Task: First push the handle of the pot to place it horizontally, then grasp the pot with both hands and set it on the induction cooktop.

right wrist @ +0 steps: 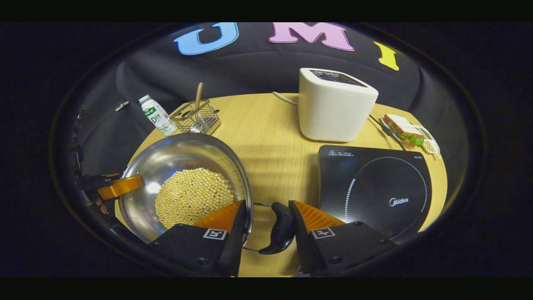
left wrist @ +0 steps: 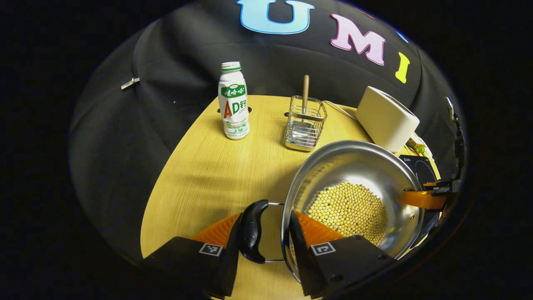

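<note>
In the left gripper view, a white drink bottle (left wrist: 233,101) with a green label stands upright at about eleven o'clock on a round wooden table (left wrist: 208,175). To its right, near twelve o'clock, is a wire caddy (left wrist: 304,123) holding a wooden-handled utensil (left wrist: 305,93). Further right, at about two o'clock, sits a white toaster (left wrist: 386,118). Below it, a steel pot (left wrist: 354,166) holding pale beans (left wrist: 349,210) takes up the lower right of the view. The left gripper (left wrist: 266,233) is at six o'clock, its jaws spread, one finger outside the pot's black left handle (left wrist: 252,230) and the other inside the pot rim; whether either finger presses is not clear. At three o'clock the other gripper's finger reaches over the pot's far rim.

In the right gripper view, the same pot (right wrist: 183,162) of beans (right wrist: 193,202) lies at about eight o'clock, resting on the table (right wrist: 270,141) just left of the black induction cooktop (right wrist: 374,189), which is at four o'clock. The bottle (right wrist: 157,115) and caddy (right wrist: 196,117) are at ten o'clock, the toaster (right wrist: 335,104) at one o'clock, and a sandwich (right wrist: 403,129) on a plate at two o'clock. The right gripper (right wrist: 266,227) at six o'clock also has its jaws spread around the pot's black right handle (right wrist: 281,228), one finger inside the rim, one just outside the handle.
</note>
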Demonstrator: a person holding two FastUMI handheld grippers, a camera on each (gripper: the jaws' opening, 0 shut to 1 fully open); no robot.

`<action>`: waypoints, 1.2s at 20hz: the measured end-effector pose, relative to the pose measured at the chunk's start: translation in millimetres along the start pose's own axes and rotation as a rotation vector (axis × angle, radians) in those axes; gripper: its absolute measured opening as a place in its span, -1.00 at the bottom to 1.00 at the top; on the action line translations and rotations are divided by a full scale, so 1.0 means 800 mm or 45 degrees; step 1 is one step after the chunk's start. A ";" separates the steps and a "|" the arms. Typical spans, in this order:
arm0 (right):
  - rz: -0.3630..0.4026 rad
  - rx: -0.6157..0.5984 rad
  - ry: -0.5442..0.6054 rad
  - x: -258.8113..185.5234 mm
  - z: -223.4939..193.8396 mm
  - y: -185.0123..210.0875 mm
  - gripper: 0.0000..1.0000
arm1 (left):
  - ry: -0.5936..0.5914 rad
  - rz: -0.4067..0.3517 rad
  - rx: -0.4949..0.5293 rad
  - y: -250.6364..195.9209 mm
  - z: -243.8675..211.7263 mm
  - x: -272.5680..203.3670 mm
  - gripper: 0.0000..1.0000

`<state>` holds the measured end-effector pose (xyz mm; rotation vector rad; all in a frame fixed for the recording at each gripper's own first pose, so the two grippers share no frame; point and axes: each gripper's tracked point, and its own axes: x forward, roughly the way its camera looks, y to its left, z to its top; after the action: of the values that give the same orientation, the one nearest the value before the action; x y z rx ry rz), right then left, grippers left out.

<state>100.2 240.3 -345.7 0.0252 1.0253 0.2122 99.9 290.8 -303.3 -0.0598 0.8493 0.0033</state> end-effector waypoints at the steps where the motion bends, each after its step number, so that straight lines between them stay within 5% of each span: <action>1: 0.005 -0.007 0.000 -0.008 0.003 -0.004 0.16 | 0.006 0.002 0.000 -0.006 0.002 -0.006 0.22; 10: -0.026 -0.027 0.001 -0.086 0.009 -0.091 0.16 | 0.044 -0.046 0.006 -0.105 0.010 -0.063 0.23; 24: -0.112 0.026 -0.032 -0.127 0.034 -0.268 0.16 | 0.047 -0.163 0.083 -0.288 0.058 -0.055 0.20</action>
<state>107.7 13.6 -270.9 0.0012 1.0012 0.1212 111.8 64.1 -227.6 -0.0530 0.8806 -0.1465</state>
